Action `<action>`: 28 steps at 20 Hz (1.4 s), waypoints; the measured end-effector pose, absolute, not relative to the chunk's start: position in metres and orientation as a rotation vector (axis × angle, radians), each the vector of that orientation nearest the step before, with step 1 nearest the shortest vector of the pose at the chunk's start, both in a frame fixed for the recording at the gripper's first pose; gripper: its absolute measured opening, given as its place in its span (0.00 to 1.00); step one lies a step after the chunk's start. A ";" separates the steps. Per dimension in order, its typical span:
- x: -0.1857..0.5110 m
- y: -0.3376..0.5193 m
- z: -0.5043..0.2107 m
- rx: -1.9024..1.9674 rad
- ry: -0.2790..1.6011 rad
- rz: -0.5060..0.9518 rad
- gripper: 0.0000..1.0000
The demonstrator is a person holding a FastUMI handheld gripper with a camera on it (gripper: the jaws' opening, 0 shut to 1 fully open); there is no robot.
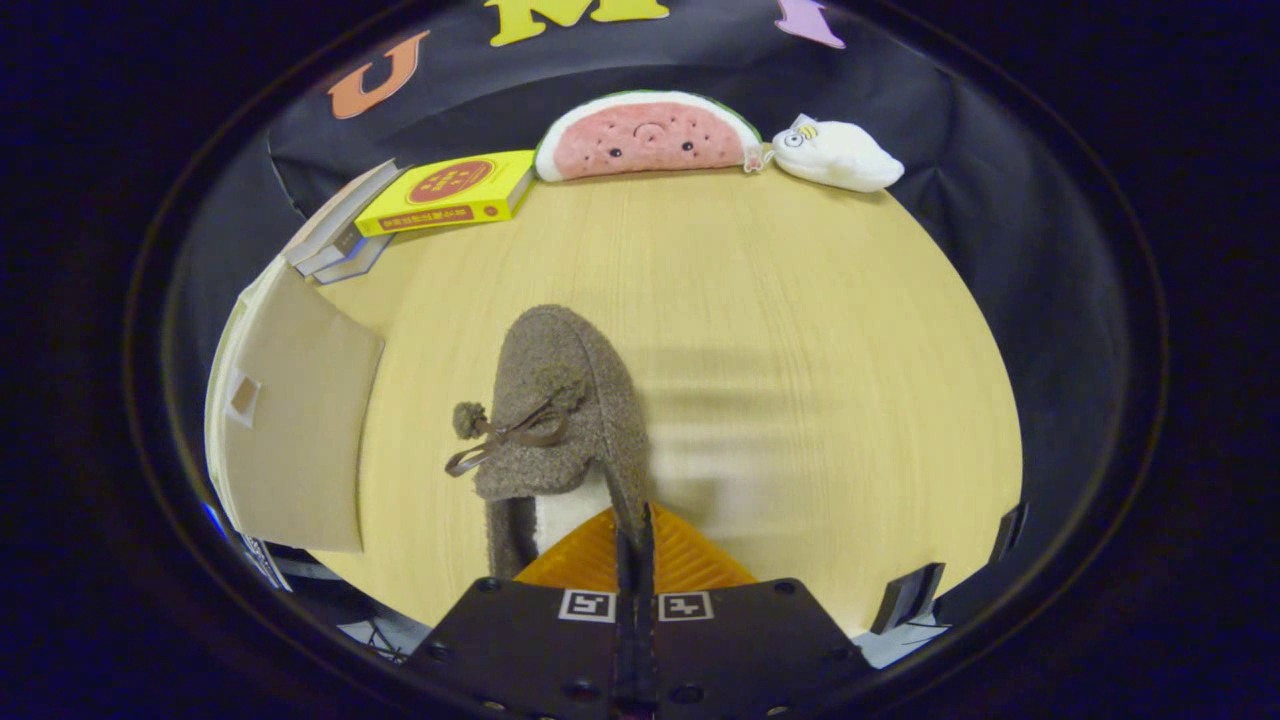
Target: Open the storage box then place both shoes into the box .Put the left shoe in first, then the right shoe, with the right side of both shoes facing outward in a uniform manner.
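The tool [634,535] has its two fingers pressed close together on the rim of a fuzzy brown shoe [565,410], pinching the right-hand wall of its heel collar so that only a thin dark seam shows between them. The shoe reaches away from the fingers with its toe pointing toward the far edge of the table [800,330], over the middle of the table; whether its sole rests on the wood or hangs a little above it, I cannot tell. Its pale lining shows just left of the fingers, and a thin bow with a small pompom [468,420] hangs off its left side. Judging by the woolly upper, it should be light and soft, with a collar that folds under pressure (so a grip on one wall may let the toe droop and swing). The heel collar, where the fabric is doubled, looks like the soundest hold; the bow would stretch or slip. At the left edge of the table stands the storage box [290,420], showing a plain cardboard panel with a small square patch; whether it is open is hard to make out from this angle. Past it, at the far left corner, lie stacked books [445,192], a yellow one uppermost. Along the far edge sit a watermelon cushion [645,135] and a white plush toy [838,155].
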State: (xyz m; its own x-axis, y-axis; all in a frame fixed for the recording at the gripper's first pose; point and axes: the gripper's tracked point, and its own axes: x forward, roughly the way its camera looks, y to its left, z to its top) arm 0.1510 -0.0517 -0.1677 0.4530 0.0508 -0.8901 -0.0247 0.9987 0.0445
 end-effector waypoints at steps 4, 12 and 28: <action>0.140 -0.039 -0.121 0.049 1.031 0.042 0.01; 0.124 0.050 -0.026 0.078 0.892 0.089 0.01; 0.126 0.260 -0.034 0.116 0.864 0.210 0.01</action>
State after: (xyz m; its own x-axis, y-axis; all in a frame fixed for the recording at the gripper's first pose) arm 0.1258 0.2601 -0.0344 0.6308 0.2300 -0.7411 -0.1367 0.9731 0.1857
